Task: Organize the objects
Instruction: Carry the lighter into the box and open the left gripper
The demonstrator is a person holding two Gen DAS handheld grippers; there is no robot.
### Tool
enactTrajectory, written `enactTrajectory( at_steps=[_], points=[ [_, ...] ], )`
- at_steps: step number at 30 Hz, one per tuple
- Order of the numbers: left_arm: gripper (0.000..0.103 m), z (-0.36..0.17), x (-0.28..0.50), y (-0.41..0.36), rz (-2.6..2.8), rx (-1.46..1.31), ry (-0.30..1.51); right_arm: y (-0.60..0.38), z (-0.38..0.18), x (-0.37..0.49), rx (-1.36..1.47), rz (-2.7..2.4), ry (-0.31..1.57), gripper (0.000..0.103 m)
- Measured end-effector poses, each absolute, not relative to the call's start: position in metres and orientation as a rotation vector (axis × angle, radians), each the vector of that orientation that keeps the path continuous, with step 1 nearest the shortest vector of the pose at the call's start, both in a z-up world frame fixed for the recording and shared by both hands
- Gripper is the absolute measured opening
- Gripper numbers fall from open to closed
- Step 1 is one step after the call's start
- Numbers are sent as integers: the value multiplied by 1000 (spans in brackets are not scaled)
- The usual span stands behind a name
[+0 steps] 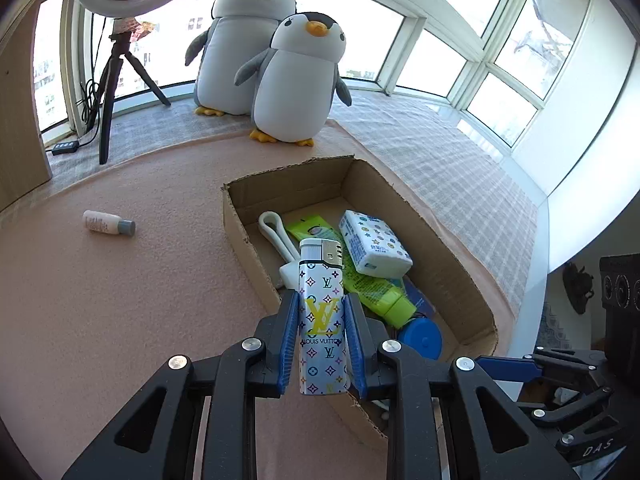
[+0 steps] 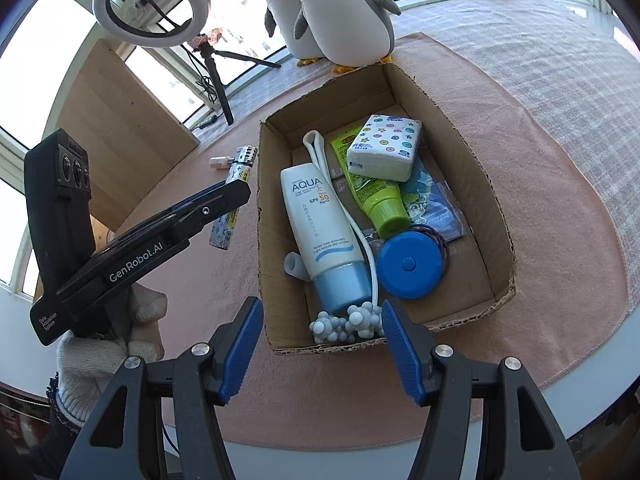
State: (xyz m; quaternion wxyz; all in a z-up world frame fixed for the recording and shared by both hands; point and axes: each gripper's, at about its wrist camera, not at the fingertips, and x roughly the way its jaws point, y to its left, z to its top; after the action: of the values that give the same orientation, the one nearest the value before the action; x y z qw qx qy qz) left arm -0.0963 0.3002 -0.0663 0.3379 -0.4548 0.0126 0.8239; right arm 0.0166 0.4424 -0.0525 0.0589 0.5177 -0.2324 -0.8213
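Far left on the fuzzy pink mat [image 1: 120, 288] lies a small white bottle [image 1: 108, 223] with a grey cap. The left gripper [image 1: 322, 340] clamps a glossy, patterned lighter [image 1: 322, 312] upright, poised at the near left wall of the cardboard box [image 1: 452, 240]. It is best carried inward over the soft tissue pack [image 1: 374, 246] before release. The right gripper [image 2: 322, 354] is spread wide, holding nothing.
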Motion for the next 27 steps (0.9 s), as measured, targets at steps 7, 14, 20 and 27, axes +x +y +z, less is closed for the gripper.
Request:
enactTrajectory(
  at_steps=[7, 14, 20, 27],
  points=[
    [25, -69, -87, 334, 2102, -1178, 78, 457, -55, 23, 1582, -2503, -732, 58],
    [25, -66, -81, 345, 2089, -1166, 100, 465, -56, 28, 1581, -2506, -747, 58],
    [54, -59, -78, 344, 2099, -1159, 93, 464, -55, 30, 1581, -2502, -741, 58],
    [60, -52, -76, 324, 2137, -1147, 54, 459, -55, 27, 1567, -2504, -735, 62]
  ],
)
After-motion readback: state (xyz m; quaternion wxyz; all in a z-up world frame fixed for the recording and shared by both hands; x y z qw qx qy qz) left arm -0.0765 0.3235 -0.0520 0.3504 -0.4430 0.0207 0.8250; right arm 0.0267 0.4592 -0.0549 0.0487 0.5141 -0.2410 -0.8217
